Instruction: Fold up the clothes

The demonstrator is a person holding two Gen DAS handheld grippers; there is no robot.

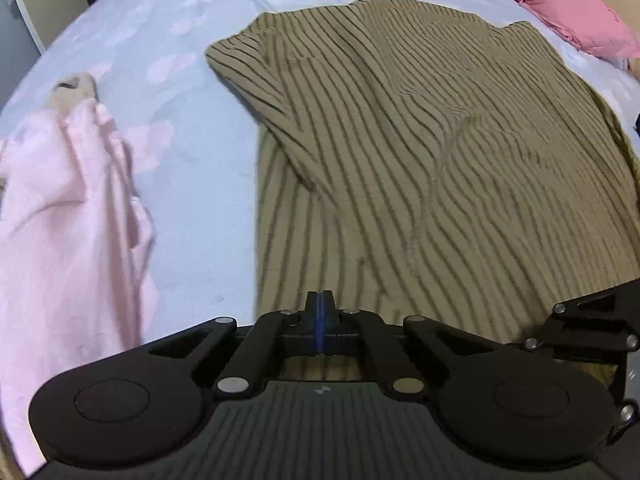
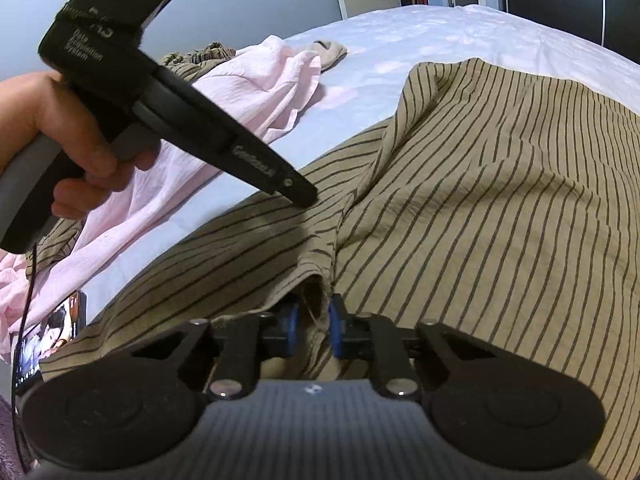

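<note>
A tan shirt with dark stripes (image 1: 420,152) lies spread on the bed, one sleeve folded in over its body. It also fills the right wrist view (image 2: 480,200). My left gripper (image 1: 320,304) is shut with its blue pads together, empty, hovering just over the shirt's near edge; it shows from the side in the right wrist view (image 2: 308,198). My right gripper (image 2: 314,316) is shut on a bunched edge of the striped shirt, with cloth pinched between its blue pads (image 2: 335,330).
A pink garment (image 1: 68,220) lies crumpled on the light blue sheet (image 1: 192,152) to the left, with a beige piece (image 1: 74,88) beyond it. A pink pillow (image 1: 560,4) lies at the far right. A phone (image 2: 48,340) lies at the bed's near edge.
</note>
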